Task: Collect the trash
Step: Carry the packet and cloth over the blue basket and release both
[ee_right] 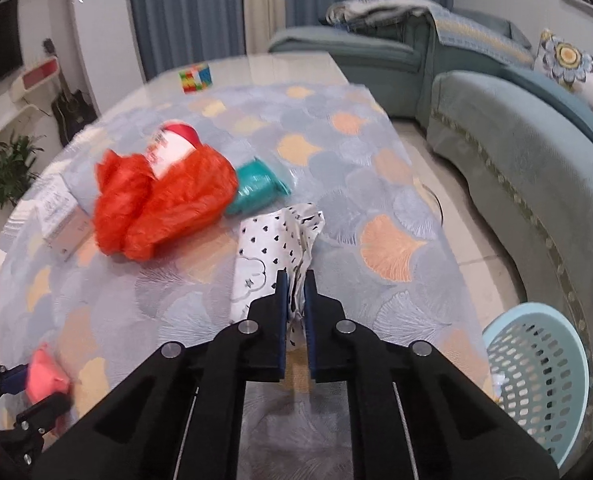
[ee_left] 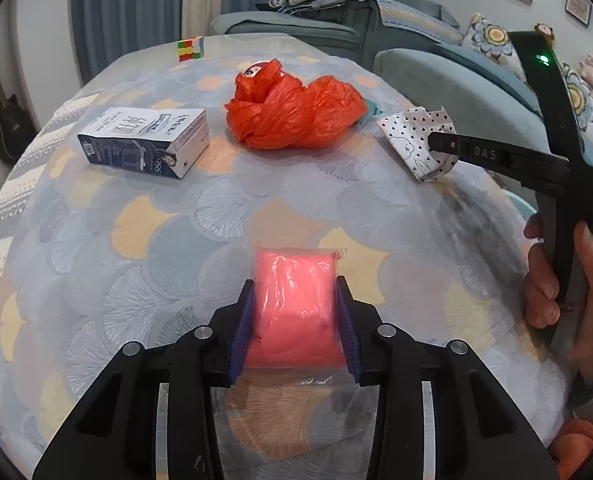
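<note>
My left gripper is shut on a pink plastic packet at the near side of the table; the packet also shows in the right wrist view. My right gripper is shut on a white wrapper with black hearts, which also shows in the left wrist view at the table's right edge. A crumpled red plastic bag lies mid-table, with a red and white cup in it. A blue and white carton lies to its left. A teal packet lies behind the bag.
A light blue perforated basket stands on the floor right of the table. A colourful cube sits at the table's far edge. A teal sofa runs along the right. The patterned tablecloth covers the table.
</note>
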`<state>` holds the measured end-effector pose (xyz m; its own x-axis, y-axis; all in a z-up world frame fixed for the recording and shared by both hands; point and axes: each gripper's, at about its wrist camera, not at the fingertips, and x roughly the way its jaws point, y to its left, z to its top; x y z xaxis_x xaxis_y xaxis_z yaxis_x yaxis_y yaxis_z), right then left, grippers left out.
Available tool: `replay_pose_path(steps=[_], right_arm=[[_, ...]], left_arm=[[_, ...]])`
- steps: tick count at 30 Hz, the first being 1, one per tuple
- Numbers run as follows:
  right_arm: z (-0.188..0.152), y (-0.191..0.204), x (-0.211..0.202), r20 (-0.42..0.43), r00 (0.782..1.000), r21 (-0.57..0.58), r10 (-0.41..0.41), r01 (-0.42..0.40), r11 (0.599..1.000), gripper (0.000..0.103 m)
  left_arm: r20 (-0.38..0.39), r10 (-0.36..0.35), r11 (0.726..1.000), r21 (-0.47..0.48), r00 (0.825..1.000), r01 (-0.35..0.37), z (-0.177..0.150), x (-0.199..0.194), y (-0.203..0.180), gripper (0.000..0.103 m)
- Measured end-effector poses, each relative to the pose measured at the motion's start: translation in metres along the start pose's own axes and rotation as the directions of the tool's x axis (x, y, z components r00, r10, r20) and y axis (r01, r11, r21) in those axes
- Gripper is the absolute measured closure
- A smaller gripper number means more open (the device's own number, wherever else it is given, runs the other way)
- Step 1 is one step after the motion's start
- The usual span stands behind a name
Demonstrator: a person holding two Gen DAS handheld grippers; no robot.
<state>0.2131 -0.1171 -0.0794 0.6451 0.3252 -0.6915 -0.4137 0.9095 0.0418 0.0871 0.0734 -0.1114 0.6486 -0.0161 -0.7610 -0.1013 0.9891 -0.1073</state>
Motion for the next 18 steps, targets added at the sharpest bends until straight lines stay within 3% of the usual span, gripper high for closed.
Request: replay_pose_path(steps=[6, 10, 18], right_arm=[[-0.013, -0.028, -0.041, 0.05, 0.999, 0.11, 0.021, -0.026, 0.994, 0.098], [-0.02, -0.061, -0.093, 0.12, 0.993, 0.173, -0.02, -0.001, 0.985, 0.098], [-0.027, -0.14, -0.18, 0.117, 0.984, 0.321, -0.136, 0.092, 0.942, 0.098]], left_arm=[[0.087, -0.036, 0.999, 0.022, 0.996, 0.034, 0.009, -0.026, -0.009, 0.067], [0.134, -0.085, 0.996, 0.046, 0.987, 0.079, 0.026, -0.046, -0.029, 0.067], [0.193, -0.228, 0.966, 0.168, 0.954, 0.197, 0.076, -0.086, -0.119, 0.067]])
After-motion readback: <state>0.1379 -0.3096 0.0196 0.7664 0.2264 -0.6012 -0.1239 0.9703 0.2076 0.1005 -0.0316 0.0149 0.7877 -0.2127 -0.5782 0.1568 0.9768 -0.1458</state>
